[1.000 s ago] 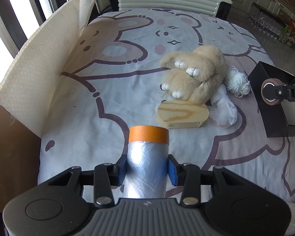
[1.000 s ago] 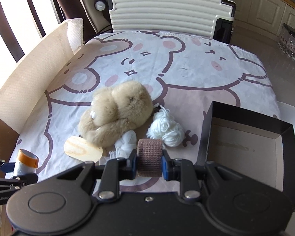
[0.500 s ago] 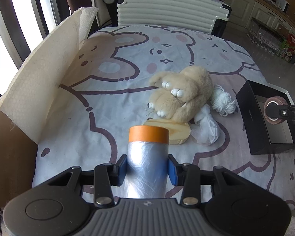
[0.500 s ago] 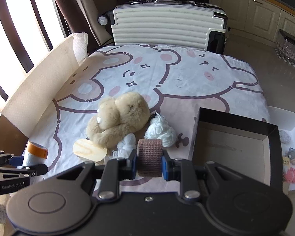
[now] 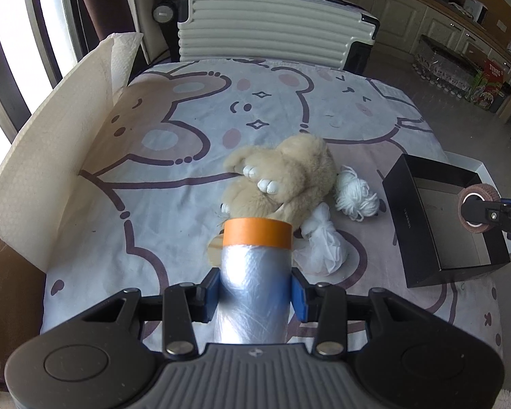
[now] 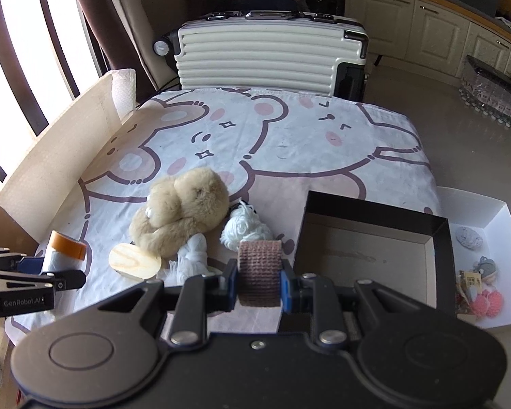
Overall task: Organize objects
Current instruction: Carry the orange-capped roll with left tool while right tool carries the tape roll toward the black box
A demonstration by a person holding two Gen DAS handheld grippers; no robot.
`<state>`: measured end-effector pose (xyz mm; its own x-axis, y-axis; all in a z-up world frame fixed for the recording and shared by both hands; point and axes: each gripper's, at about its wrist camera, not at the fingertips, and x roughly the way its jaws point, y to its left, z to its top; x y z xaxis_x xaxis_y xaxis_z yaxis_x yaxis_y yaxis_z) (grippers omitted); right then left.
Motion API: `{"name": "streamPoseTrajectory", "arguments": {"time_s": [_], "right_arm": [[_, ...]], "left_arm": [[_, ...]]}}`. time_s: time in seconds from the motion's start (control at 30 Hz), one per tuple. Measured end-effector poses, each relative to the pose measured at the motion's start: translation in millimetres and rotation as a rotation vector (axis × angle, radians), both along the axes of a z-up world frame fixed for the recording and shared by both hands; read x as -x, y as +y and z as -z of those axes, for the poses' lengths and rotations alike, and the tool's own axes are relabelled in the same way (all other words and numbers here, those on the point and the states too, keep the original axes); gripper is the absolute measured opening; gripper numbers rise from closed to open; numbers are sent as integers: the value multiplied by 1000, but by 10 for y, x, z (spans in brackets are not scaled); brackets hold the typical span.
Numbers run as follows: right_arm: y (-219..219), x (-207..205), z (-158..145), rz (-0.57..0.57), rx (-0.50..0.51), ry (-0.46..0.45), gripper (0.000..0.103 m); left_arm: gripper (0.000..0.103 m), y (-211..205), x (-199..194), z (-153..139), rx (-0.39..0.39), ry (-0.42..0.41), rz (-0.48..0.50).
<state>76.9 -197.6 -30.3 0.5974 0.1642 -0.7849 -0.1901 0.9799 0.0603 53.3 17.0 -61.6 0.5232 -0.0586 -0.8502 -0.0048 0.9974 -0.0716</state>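
Note:
My left gripper is shut on a roll of clear film with an orange end, held above the near edge of the cartoon-print cloth. My right gripper is shut on a brown woven bandage roll, held beside the near left corner of the open black box. From the left wrist view that bandage roll hangs over the black box. A beige plush toy, a white yarn ball, a white crumpled bag and a wooden disc lie mid-cloth.
A white paper-lined cardboard wall borders the cloth on the left. A ribbed white suitcase stands behind the far edge. A white tray with small trinkets sits right of the black box. Cabinets and floor lie to the right.
Both grippers have risen and drawn back with their rolls still held, so the plush toy, yarn and black box look smaller and farther in both views.

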Motion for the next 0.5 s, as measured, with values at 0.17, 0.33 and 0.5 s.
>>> {"name": "streamPoseTrajectory", "arguments": {"time_s": [0.17, 0.33, 0.5], "right_arm": [[-167, 6, -98, 23, -3, -20, 25], [-288, 19, -195, 35, 13, -33, 25], [-392, 30, -321, 38, 36, -41, 25]], "left_arm": [[43, -147, -101, -104, 3, -17, 21], [43, -335, -187, -260, 9, -37, 49], [43, -567, -249, -378, 2, -44, 90]]}}
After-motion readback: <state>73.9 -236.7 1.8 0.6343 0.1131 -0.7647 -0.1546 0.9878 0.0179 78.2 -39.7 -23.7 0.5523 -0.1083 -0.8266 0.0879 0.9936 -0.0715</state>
